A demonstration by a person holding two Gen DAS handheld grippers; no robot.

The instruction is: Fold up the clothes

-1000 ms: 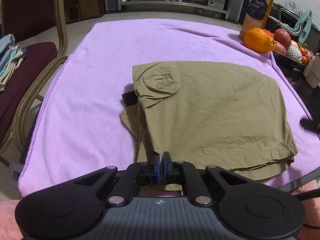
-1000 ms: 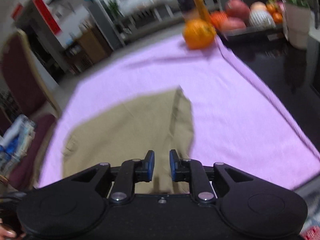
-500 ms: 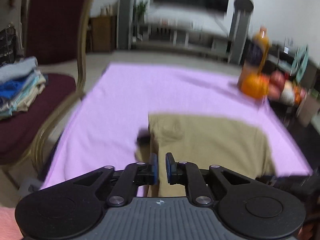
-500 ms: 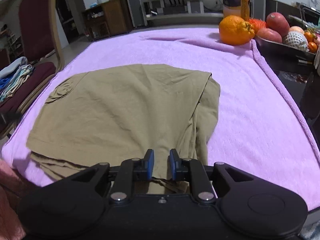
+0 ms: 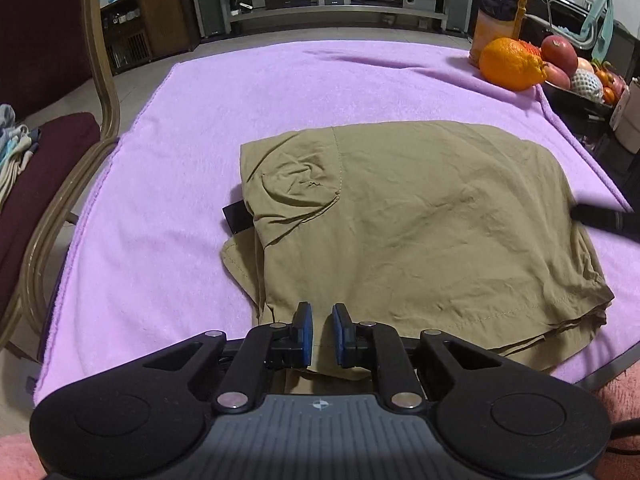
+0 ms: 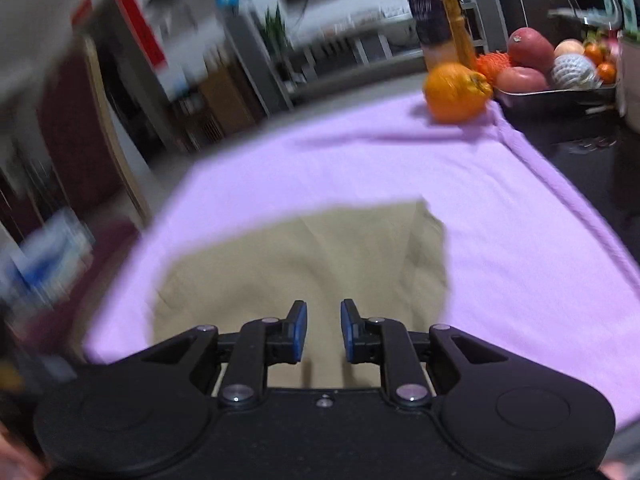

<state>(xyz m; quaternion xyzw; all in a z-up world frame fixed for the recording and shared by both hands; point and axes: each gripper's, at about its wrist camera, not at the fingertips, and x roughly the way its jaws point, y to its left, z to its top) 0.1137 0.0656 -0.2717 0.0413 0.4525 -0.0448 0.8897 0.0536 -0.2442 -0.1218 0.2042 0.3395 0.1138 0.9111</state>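
Since a second ago the left tool [image 5: 320, 334] has let go of the near hem and its blue pads are now sitting a little spread over the edge of the khaki garment [image 5: 420, 236], gripping nothing. The right tool [image 6: 323, 332] is swinging again, its view smeared with motion after a sharp moment half a second back, and its pads are standing apart too, hovering above the garment's near right part with nothing between them. The garment is lying folded into a rough rectangle on the purple towel [image 5: 192, 168] that is covering the desk, nearer the front edge than the back, with layered hems showing along the near side and a rounded pocket flap facing up at its left end. A small black tab [image 5: 236, 218] is peeking out from under that left end. At the far right corner of the towel an orange [image 5: 510, 64] is sitting in front of a juice bottle [image 5: 500, 0], beside a tray of fruit [image 6: 560, 92]. To the left, a dark red chair [image 5: 44, 148] is carrying a stack of folded clothes [image 5: 14, 148].
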